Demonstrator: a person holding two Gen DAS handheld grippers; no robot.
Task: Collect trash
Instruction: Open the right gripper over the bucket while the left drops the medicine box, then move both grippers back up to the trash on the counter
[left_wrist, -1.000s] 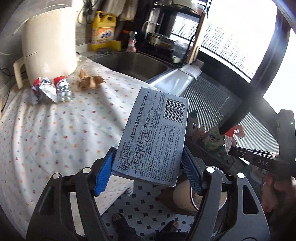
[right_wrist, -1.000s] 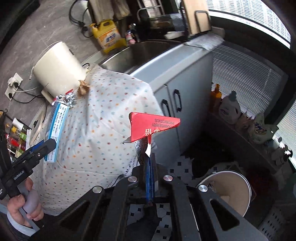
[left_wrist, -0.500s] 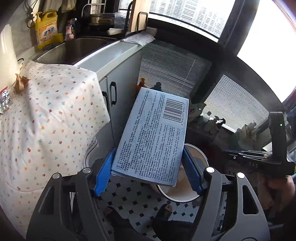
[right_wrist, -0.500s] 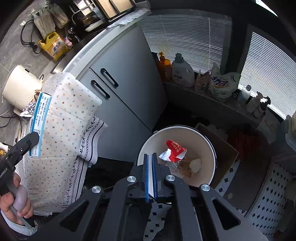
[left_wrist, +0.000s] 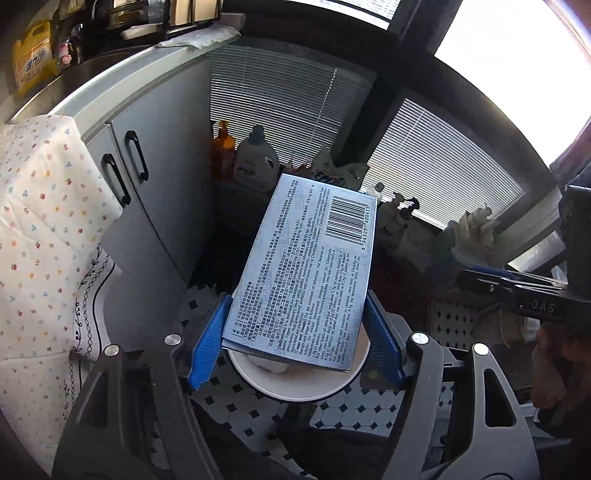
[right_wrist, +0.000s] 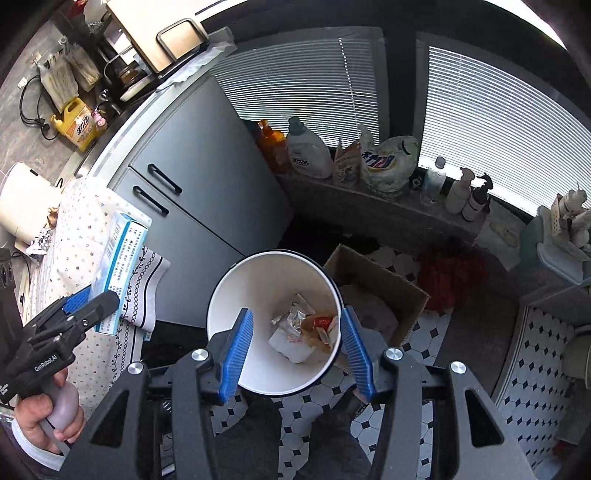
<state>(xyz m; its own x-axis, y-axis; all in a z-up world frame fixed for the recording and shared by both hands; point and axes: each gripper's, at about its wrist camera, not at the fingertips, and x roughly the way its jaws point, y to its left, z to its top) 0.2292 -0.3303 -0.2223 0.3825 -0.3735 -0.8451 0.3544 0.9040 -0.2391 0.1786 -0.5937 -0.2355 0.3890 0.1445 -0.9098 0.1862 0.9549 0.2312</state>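
My left gripper (left_wrist: 295, 343) is shut on a flat blue medicine box (left_wrist: 306, 273) with a barcode, held above the white trash bin (left_wrist: 295, 384) on the floor. The box also shows in the right wrist view (right_wrist: 120, 266), at the left over the tablecloth edge. My right gripper (right_wrist: 293, 354) is open and empty, directly over the bin (right_wrist: 229, 295). Inside the bin lie crumpled wrappers and the red packet (right_wrist: 321, 323).
A table with a dotted cloth (left_wrist: 40, 221) stands at the left, grey cabinet doors (right_wrist: 199, 192) behind it. A cardboard box (right_wrist: 373, 280) sits right of the bin. Detergent bottles (right_wrist: 308, 151) line a low ledge under the blinds. Foil scraps (right_wrist: 40, 240) lie on the table.
My right gripper opened and the red packet dropped into the bin. My left gripper carried the blue box off the table to above the bin.
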